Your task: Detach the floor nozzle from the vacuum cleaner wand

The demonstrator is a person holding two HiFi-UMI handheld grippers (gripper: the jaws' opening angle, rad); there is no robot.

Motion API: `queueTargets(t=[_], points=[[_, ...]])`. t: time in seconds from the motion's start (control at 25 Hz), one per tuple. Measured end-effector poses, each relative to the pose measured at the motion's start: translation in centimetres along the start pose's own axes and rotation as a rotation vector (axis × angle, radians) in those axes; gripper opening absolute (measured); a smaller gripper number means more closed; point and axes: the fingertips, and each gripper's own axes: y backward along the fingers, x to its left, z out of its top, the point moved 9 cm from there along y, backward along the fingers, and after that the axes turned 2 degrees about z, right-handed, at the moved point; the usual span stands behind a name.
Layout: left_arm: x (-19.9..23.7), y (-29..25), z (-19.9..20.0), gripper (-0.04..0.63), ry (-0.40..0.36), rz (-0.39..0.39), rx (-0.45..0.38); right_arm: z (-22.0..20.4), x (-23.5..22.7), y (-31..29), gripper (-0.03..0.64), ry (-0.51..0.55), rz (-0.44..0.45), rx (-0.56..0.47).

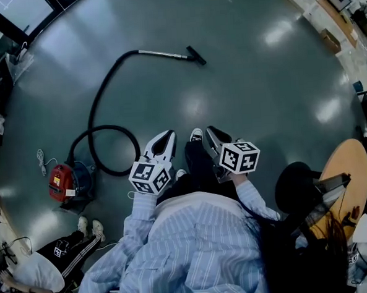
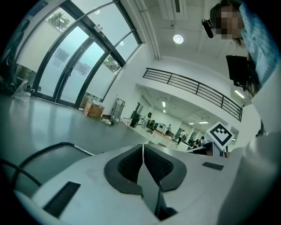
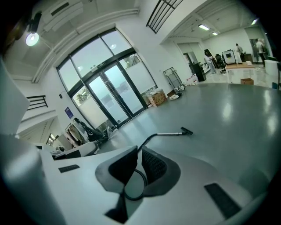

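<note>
Left claw (image 1: 168,136) and right claw (image 1: 210,132) both closed, empty. Floor nozzle (image 1: 196,55) lay well ahead, toward the floor's (image 1: 261,94) far edge. Wand (image 1: 162,53) ran crosswise, leftward. Right claw judged slightly nearer.

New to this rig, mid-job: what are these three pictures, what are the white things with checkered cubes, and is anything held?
A person carries two two-jaw grippers; the cubes are part of them. The head view looks down on the left gripper and right gripper. The other two views ride on each gripper, looking along its jaws. Both are shut and empty. On the floor lies a red vacuum; its hose runs to the wand with the nozzle attached, well apart from both grippers.
</note>
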Motion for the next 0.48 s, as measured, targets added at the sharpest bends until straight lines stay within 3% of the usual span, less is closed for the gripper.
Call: queueTargets(t=[0.24, 0.48], points=[[3.0, -7.0, 4.4, 0.014, 0.010, 0.055, -0.021, 7.0, -2.6, -5.1, 0.034, 0.074, 0.047, 0.004], [2.9, -16.0, 8.1, 0.014, 0.012, 0.008, -0.002, 13.8, -7.2, -8.1, 0.034, 0.067, 0.070, -0.001]])
